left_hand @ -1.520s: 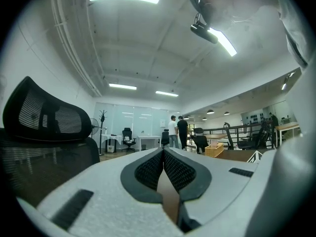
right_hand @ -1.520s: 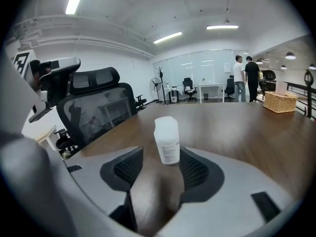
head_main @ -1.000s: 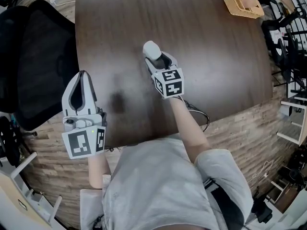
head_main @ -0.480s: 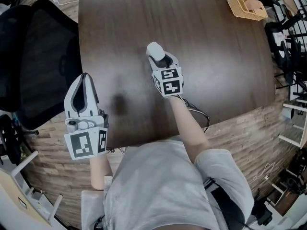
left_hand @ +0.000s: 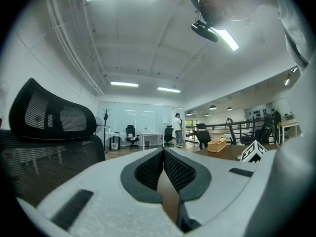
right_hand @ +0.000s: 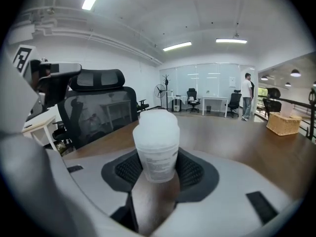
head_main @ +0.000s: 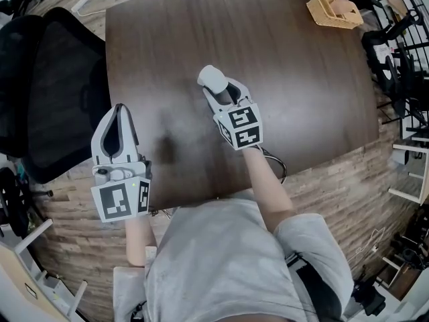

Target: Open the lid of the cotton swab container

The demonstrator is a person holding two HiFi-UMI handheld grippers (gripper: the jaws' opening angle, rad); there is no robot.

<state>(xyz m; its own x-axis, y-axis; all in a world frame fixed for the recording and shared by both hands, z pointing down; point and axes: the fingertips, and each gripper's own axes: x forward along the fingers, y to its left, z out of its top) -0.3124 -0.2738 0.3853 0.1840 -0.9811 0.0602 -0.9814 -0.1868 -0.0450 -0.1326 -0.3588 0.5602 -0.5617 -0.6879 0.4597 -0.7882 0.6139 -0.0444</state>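
Over table [head_main: 315, 106] — cotton swab container [head_main: 213, 78], edges far

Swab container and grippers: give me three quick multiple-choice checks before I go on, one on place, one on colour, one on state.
1. Where is the swab container?
A. In the basket
B. Between the right gripper's jaws
C. On the chair

2. What colour is its lid?
A. Red
B. White
C. Black

3. How do the left gripper's jaws stand?
A. Wide apart
B. Clamped on the lid
C. Shut on nothing

Answers:
1 B: the right gripper view shows it gripped between the pads, and the jaws have just been closing on it.
2 B: the cap is frosted white.
3 C: the left gripper view shows the pads meeting with nothing between them.
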